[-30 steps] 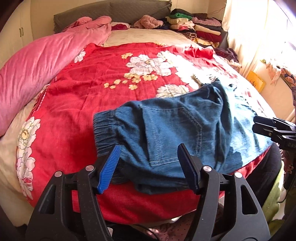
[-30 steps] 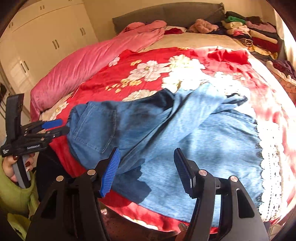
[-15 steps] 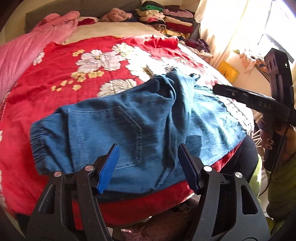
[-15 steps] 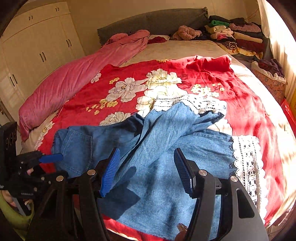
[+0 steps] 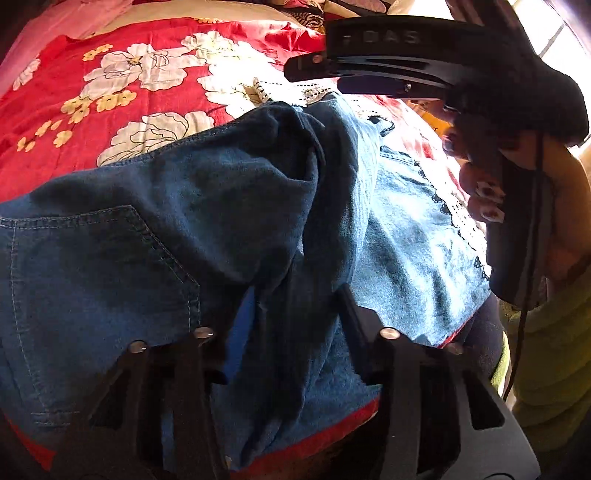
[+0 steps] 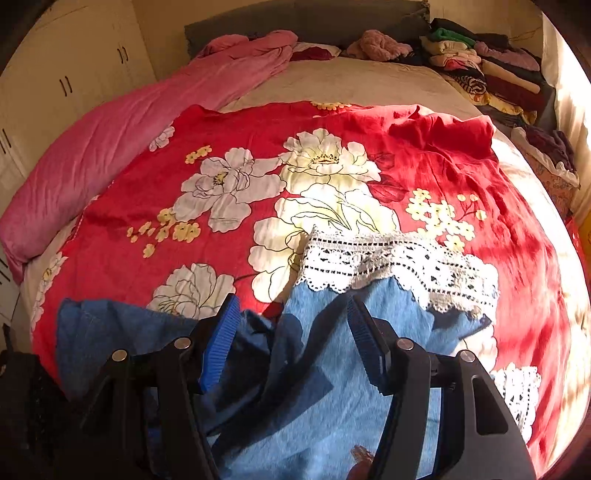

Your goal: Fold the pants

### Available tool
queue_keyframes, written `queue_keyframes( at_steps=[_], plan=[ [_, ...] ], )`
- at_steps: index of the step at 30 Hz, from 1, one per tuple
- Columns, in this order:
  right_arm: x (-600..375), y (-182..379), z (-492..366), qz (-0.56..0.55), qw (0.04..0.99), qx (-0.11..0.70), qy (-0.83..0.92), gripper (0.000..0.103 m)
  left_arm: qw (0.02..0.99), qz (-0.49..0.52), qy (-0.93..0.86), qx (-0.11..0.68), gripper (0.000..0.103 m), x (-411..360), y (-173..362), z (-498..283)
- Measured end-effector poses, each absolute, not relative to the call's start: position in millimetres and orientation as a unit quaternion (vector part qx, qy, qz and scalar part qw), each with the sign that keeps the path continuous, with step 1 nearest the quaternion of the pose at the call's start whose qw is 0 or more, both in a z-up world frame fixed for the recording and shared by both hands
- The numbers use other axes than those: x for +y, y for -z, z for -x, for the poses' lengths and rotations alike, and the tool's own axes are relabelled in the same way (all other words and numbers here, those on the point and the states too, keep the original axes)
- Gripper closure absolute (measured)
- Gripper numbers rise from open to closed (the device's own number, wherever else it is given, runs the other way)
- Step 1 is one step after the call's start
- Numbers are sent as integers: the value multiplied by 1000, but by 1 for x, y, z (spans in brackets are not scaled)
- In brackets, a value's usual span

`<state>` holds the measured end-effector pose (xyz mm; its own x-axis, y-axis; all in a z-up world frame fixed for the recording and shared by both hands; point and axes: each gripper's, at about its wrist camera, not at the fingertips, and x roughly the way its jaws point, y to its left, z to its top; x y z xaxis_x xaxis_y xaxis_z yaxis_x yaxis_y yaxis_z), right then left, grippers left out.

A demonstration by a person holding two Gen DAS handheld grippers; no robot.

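Observation:
Blue denim pants (image 5: 147, 240) lie crumpled on the red floral bedspread (image 5: 110, 85), with a back pocket at the left and a white lace hem (image 6: 388, 266) at the far end. My left gripper (image 5: 295, 295) is down on the pants. Its jaws are closing on a raised dark denim fold that fills the gap between the pads. My right gripper (image 6: 291, 306) hovers open above the light-blue leg (image 6: 332, 369), just short of the lace, with nothing pinched. In the left wrist view the right gripper (image 5: 317, 75) crosses the top, held by a hand (image 5: 480, 184).
A pink duvet (image 6: 129, 129) runs along the bed's left side. Stacks of folded clothes (image 6: 480, 66) sit at the far right by the grey headboard (image 6: 314, 22). White wardrobes (image 6: 55, 85) stand to the left. The person's green sleeve (image 5: 546, 350) is at the near right edge.
The left gripper sank onto the pants and its jaws narrowed around a denim fold. The right gripper travelled across the pants toward the lace hem, still open.

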<state>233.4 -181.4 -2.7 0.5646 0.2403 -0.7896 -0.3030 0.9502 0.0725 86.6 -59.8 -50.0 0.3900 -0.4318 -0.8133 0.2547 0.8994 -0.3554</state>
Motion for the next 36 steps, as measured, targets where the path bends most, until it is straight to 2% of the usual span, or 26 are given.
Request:
queue_keyframes(
  at_steps=[3,4,11,12,13,14,15,16,21,23,28,32,33,35,36],
  plan=[
    [-169,15,-259,60,880,450,-139,44,830,84,213,509,81,-63,49,-85],
    [-167,19,-267,64,879,454,-132,44,828,86,223,507,94,-64,48,-83],
    [-161,50,-304,77,867,484,-88,45,824,64,239,509,95,-80,52,-73],
    [-162,52,-305,80,869,481,-86,58,825,62,239,508,95,-81,52,-72],
    [-166,54,-305,86,872,477,-78,77,825,62,240,508,95,-82,51,-71],
    [-171,54,-304,79,874,474,-76,81,825,64,241,507,95,-81,50,-70],
    [-179,51,-302,62,877,470,-76,92,825,65,241,507,95,-82,50,-70],
    [-186,46,-298,49,881,465,-72,93,825,66,241,507,95,-80,48,-69],
    [-220,7,-260,5,904,420,-87,96,828,67,237,505,93,-79,46,-69],
    [-241,-8,-243,-21,910,405,-92,97,832,59,232,501,84,-79,43,-66],
    [-301,-35,-194,-97,917,375,-98,97,840,49,219,495,76,-76,44,-68],
    [-343,-41,-153,-138,918,362,-91,97,851,27,198,485,76,-79,42,-65],
    [-351,-40,-143,-145,917,361,-88,97,854,21,192,483,78,-79,46,-65],
    [-368,-38,-122,-160,916,358,-78,97,858,12,185,479,97,-78,46,-63],
    [-373,-36,-113,-167,915,358,-77,97,860,11,188,474,98,-77,43,-62]
  ],
)
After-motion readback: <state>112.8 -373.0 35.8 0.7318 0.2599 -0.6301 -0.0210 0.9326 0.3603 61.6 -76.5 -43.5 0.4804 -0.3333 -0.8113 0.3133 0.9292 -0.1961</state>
